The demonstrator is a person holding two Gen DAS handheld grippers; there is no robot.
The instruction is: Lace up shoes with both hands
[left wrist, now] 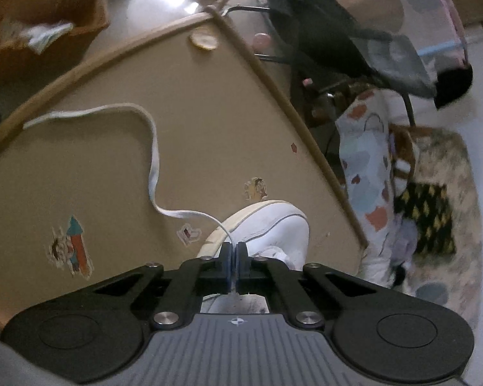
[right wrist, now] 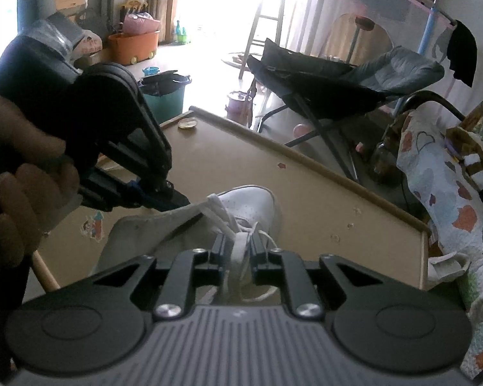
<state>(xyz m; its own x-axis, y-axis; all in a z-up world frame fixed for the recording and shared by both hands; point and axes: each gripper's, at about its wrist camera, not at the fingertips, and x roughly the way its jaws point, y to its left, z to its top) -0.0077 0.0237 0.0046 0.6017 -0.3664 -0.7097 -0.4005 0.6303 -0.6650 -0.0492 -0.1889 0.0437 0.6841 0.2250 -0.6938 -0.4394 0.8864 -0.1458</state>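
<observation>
- Shoe (right wrist: 254,206): white sneaker sitting on the tan table (right wrist: 322,199), toe pointing away from both cameras toward the table's far edge, long axis running roughly from the grippers outward. In the left wrist view the toe (left wrist: 273,225) is showing just past the fingertips.
- Lace (left wrist: 151,148): flat white, one long free end trailing away from the shoe across the table in loose curves, its tip lying near the table's raised wooden rim (left wrist: 80,70).
- Left gripper (left wrist: 234,254): fingers pressed together, pinching a thin run of the lace just above the shoe. In the right wrist view it is coming in from the left, held by the person's hand (right wrist: 25,173), tip sitting at the shoe's eyelet area.
- Right gripper (right wrist: 240,251): fingers standing slightly apart with a white lace loop (right wrist: 238,251) running between them; cannot tell whether the pads are actually clamping it.
- Table: tan top with a wooden lip around it, worn cartoon stickers (left wrist: 75,244) stuck on, one small round disc (left wrist: 203,39) lying near the far corner.
- Room: wicker basket (left wrist: 45,22) with crumpled cloth beyond the table, dark baby bouncer (right wrist: 338,80) on a metal frame, patterned quilt (right wrist: 441,199) with hearts hanging to the right, green bin (right wrist: 164,93) and orange tub (right wrist: 133,46) on the floor, bright doorway glaring at the back, rug (left wrist: 441,212) lying on the floor.
</observation>
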